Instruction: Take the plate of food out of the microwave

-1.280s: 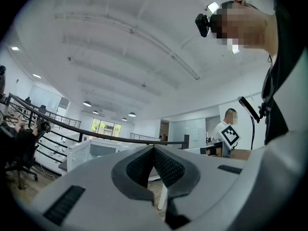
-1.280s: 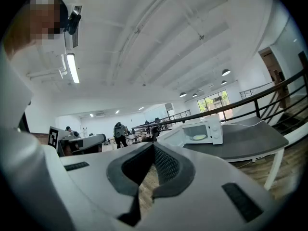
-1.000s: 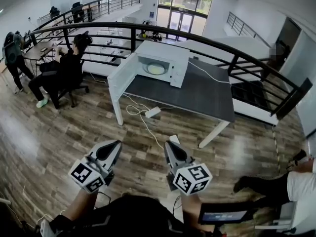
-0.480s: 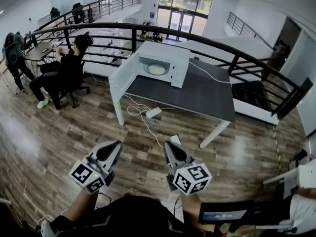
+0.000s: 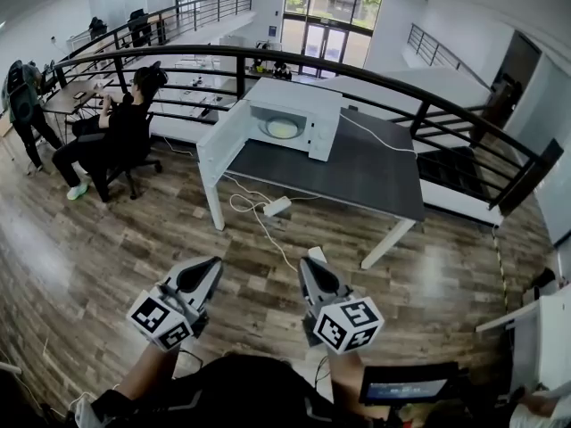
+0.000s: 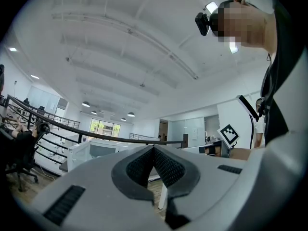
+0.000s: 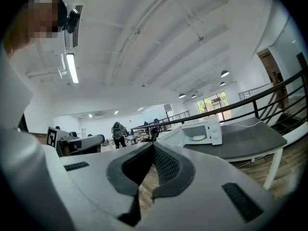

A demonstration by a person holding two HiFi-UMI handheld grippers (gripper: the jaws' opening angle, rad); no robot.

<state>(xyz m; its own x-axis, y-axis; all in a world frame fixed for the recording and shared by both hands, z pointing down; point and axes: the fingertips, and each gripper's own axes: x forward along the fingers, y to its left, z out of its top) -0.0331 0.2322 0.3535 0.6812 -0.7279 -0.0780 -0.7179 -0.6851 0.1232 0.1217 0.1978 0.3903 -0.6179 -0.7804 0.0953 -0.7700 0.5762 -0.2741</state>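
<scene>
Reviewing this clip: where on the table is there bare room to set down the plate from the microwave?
The dark table is bare in front of the microwave, right of its open door, and across its whole right half, save a white cable near the back. Only the back left corner is taken.

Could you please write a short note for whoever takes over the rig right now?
Left tool: shut, empty.
Right tool: shut, empty.
Both are held out in front of the person, well short of the table.
The microwave stands on that grey table across the wooden floor. Its door is swung open and the plate of food sits inside.
Done: door is open.
Left: walk up, open a tool, grip the plate's rim, draw it out, probably set it on the table.
</scene>
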